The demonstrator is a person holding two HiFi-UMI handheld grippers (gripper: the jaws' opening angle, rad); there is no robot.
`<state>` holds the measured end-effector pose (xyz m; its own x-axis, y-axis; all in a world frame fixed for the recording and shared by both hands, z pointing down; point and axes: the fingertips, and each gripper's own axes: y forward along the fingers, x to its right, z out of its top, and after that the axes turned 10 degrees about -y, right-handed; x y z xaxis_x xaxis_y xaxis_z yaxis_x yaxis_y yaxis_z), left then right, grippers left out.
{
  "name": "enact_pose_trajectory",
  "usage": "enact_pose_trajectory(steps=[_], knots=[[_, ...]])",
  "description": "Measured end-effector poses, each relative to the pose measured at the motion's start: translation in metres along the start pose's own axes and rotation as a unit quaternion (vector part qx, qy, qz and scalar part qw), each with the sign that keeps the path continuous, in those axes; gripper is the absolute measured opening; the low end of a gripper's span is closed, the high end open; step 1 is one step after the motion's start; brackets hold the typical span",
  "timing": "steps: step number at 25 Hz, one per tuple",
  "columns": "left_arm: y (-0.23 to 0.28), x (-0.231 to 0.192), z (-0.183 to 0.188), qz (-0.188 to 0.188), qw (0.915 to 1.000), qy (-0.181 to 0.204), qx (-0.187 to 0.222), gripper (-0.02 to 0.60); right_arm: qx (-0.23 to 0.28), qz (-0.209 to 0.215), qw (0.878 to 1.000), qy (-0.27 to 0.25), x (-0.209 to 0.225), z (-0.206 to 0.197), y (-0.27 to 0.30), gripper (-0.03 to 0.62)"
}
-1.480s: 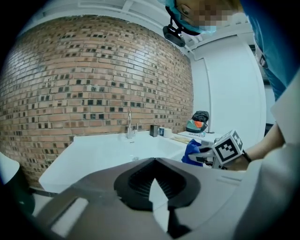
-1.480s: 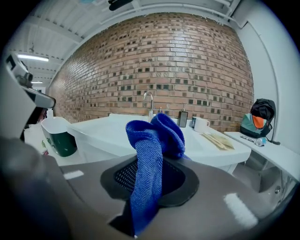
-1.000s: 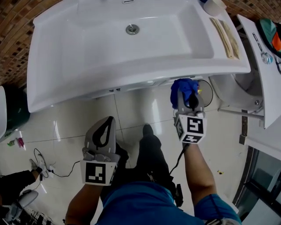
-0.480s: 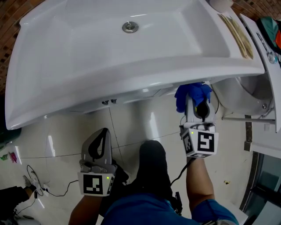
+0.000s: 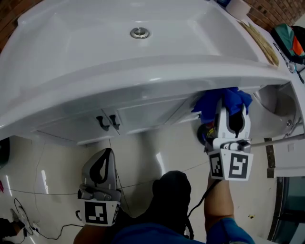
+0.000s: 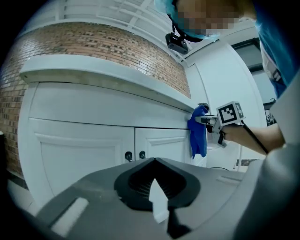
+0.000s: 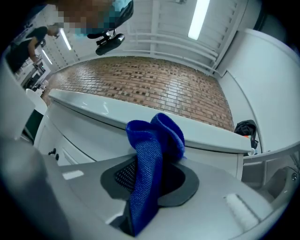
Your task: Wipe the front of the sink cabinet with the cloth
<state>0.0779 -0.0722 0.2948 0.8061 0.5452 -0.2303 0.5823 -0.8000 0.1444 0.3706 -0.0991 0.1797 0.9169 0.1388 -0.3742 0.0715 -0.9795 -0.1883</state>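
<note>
The white sink cabinet (image 5: 138,116) shows under the basin rim, its two doors carrying dark knobs (image 5: 108,122). My right gripper (image 5: 231,113) is shut on a blue cloth (image 5: 223,101), which is bunched against the cabinet's upper right corner just under the rim. In the right gripper view the cloth (image 7: 151,159) hangs out of the jaws, with the rim (image 7: 117,115) right behind it. The left gripper (image 5: 105,155) is held low over the floor, away from the cabinet, shut and empty. From the left gripper view the doors (image 6: 93,150), the cloth (image 6: 199,132) and the right gripper (image 6: 220,121) all show.
The white basin (image 5: 143,62) overhangs the cabinet. A toilet (image 5: 281,102) stands close at the right. A paper roll (image 5: 237,5) and pale sticks (image 5: 264,45) sit on the basin's right edge. Glossy tile floor (image 5: 157,143) lies below, with the person's leg (image 5: 171,190) between the grippers.
The head view has dropped lower, so the cabinet doors and knobs now show. The right gripper has carried the cloth up against the cabinet's top right. The left gripper has stayed low.
</note>
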Motion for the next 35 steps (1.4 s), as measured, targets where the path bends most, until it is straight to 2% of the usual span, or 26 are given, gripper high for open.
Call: enact_pose_trajectory(steps=[7,15,21,28,35], knots=[[-0.019,-0.013,-0.023,-0.014,0.9998,0.017,0.0,0.006,0.062,-0.038,0.997,-0.015,-0.003,0.017,-0.003,0.097],[-0.04,-0.03,-0.001,-0.016,0.9994,0.016,0.024,0.006,0.056,-0.043,0.997,-0.005,-0.019,0.025,0.015,0.097],[-0.056,-0.057,0.014,0.002,0.9992,0.01,0.04,0.006,0.051,-0.045,0.997,0.039,-0.051,0.047,0.012,0.097],[-0.072,-0.09,0.022,0.04,0.9976,0.003,0.056,0.006,0.074,0.022,0.995,0.057,-0.149,0.083,0.011,0.1],[-0.1,-0.125,0.03,0.1,0.9921,0.0,0.075,0.006,0.117,0.118,0.983,0.077,-0.256,0.132,0.008,0.1]])
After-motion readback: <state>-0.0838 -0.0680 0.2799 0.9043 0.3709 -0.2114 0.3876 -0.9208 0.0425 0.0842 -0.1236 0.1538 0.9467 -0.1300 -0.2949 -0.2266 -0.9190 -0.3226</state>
